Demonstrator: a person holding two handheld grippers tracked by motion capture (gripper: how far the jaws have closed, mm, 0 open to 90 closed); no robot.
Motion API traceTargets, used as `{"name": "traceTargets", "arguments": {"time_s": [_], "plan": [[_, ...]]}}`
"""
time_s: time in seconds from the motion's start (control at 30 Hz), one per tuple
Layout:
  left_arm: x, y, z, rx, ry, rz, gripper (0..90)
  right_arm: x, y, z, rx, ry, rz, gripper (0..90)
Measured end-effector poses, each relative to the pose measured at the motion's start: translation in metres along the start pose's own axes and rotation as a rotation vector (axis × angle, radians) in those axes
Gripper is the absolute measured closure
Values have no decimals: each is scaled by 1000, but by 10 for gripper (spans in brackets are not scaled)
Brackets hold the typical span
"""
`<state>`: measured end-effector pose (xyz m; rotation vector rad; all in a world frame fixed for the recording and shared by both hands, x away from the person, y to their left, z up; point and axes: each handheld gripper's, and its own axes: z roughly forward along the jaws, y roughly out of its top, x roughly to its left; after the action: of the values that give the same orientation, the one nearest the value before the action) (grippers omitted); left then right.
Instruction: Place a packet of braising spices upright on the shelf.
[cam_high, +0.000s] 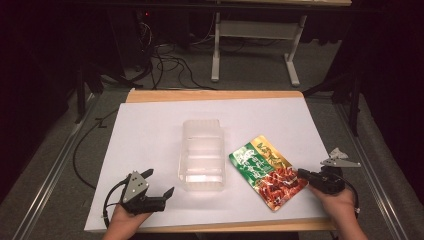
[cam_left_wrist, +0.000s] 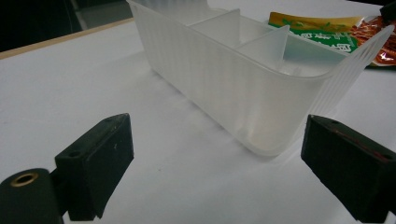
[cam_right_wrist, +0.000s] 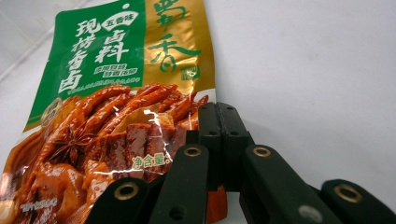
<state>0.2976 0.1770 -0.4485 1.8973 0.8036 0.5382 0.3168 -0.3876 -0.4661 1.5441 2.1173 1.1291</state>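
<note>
The snack pouch (cam_high: 268, 172), green and gold at its upper part with a picture of red-brown braised food lower down, lies flat on the white sheet (cam_high: 150, 125) that covers the counter (cam_high: 210, 95), in the right half of the sheet and tilted so that its printed top points up and to the left. Its right edge sits between the jaws of the right tool (cam_high: 303, 174), which have come together on it; in the right gripper view the two black jaws meet with the pouch's edge (cam_right_wrist: 140, 140) pinched at their tips, the rest of the pouch spreading away to the left on the sheet. The hand (cam_high: 336, 199) holding this tool rests at the lower right of the sheet.

Just beside the pouch, to its left, stands a clear plastic box (cam_high: 202, 154) with inner dividers that split it into compartments, all of which look bare in the left gripper view (cam_left_wrist: 243, 79). The pouch's left corner lies close to the box wall; whether they touch I cannot tell.

The left tool (cam_high: 160, 184) sits low at the lower left of the sheet, its jaws wide apart with nothing between them, aimed toward the near end of the box and well short of it.
</note>
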Motion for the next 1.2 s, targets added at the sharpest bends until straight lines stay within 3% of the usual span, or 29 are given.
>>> {"name": "traceTargets", "arguments": {"time_s": [0.37,1.03,1.2], "plan": [[3,4,7,-15,-9,-12,99,4,-12,-12,4,9,7,900],[9,10,22,-32,-28,-40,100,22,-31,-32,35,-10,-12,900],[8,10,23,-28,-27,-31,104,25,-33,-33,37,-10,-16,900]]}}
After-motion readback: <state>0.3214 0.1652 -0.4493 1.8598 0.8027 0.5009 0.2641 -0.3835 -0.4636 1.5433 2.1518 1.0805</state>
